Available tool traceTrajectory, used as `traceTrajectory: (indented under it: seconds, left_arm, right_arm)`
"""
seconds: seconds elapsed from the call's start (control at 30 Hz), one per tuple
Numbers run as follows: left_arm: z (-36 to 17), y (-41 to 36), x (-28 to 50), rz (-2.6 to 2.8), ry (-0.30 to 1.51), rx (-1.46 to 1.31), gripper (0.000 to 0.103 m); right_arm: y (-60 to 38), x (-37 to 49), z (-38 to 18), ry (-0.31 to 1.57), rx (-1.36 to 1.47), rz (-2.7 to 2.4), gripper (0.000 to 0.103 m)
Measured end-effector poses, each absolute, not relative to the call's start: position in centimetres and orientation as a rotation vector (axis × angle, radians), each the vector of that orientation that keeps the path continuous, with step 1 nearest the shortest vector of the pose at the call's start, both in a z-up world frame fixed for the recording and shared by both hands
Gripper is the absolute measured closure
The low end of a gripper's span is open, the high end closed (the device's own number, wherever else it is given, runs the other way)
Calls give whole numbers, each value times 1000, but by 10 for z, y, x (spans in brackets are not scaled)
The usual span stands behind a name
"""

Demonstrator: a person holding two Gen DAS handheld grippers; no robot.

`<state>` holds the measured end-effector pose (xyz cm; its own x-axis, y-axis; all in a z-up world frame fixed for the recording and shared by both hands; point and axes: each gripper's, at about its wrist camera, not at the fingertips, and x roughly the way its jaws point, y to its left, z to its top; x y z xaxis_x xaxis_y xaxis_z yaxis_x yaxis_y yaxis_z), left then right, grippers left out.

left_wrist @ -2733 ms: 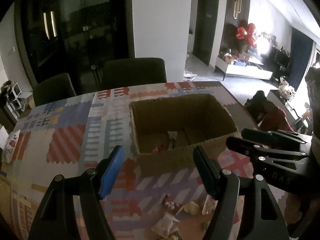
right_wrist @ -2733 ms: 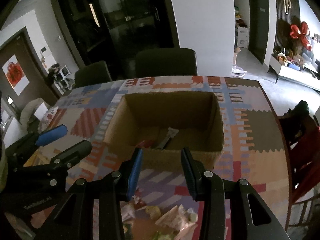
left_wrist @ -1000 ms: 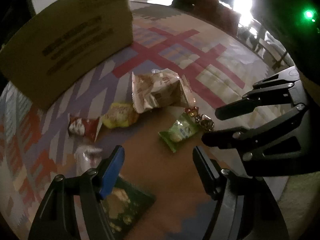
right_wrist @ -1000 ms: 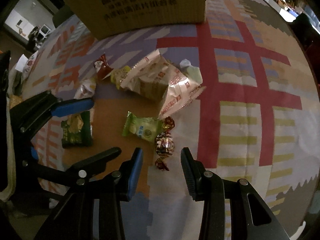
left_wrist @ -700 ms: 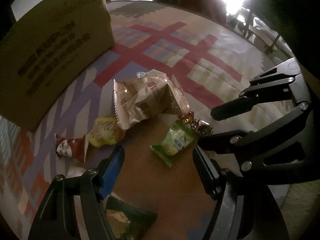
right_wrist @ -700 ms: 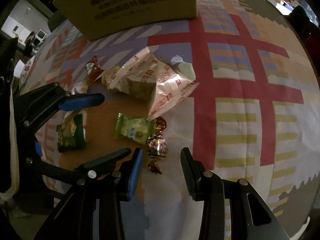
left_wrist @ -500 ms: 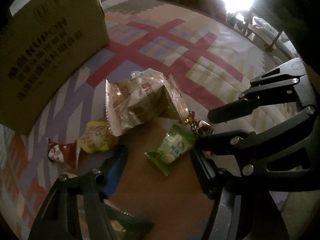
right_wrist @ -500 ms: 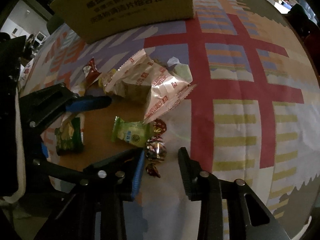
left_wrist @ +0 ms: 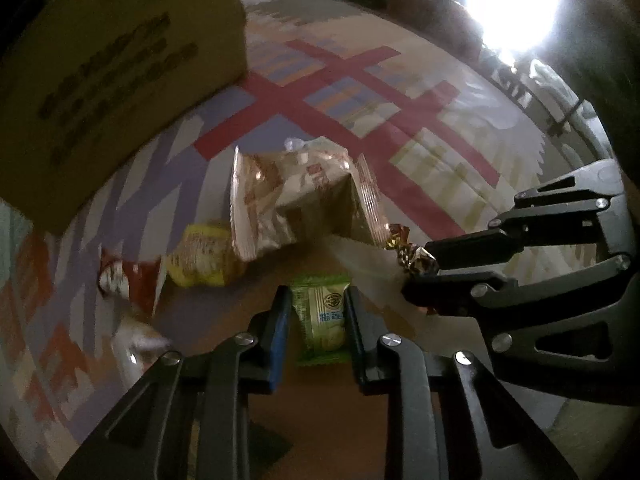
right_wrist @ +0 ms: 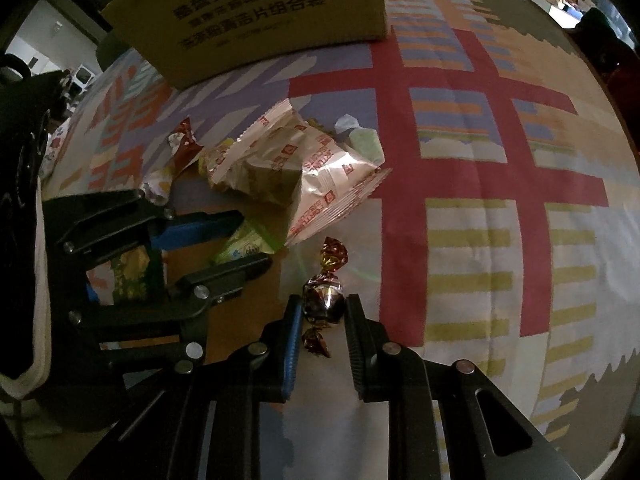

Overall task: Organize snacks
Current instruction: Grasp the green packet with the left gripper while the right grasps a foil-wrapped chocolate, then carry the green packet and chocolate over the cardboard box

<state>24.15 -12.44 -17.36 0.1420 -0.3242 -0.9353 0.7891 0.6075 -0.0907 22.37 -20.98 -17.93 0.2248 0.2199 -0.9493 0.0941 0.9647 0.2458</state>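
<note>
My left gripper has just closed on a green snack packet; my right gripper pinches a foil-wrapped candy on the patterned tablecloth.

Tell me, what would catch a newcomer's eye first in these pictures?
Two pairs of black tongs have just been closing, each on its own snack: the left tongs pinch a small green packet, the right tongs a shiny foil-wrapped candy. Just beyond them lies a crinkly silver snack bag on the bright patchwork tablecloth, with a big cardboard box behind.
</note>
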Motion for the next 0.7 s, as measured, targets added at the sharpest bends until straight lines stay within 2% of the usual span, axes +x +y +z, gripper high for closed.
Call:
traceTrajectory:
  seconds: [0.3, 0.7]
  left_arm:
    - [-161, -109, 234, -758, 1199, 368, 77]
    - [-113, -83, 231, -658, 1112, 224, 77]
  right_arm:
    - [-205, 216, -164, 1316, 252, 105, 81]
    - [-200, 209, -122, 1211, 215, 132, 81]
